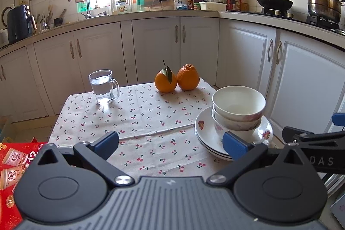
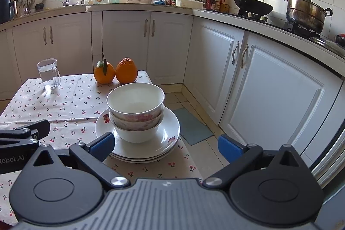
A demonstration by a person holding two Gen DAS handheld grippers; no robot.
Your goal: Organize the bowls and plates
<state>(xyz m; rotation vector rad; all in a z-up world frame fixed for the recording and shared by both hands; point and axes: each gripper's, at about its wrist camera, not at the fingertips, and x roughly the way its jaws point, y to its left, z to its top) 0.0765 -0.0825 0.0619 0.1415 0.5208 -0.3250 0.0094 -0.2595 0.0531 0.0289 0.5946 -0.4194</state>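
Bowls [image 2: 135,113] nested on stacked plates [image 2: 168,139]; stacking apparently complete. Left gripper [image 1: 170,141] and right gripper [image 2: 166,143] wide open, empty.

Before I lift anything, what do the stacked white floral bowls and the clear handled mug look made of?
Stacked white floral bowls: likely glazed ceramic or porcelain, given the glossy white surface and printed pink flowers, though melamine is possible. Clear handled mug: apparently glass, transparent with thick walls and what looks like water showing through.
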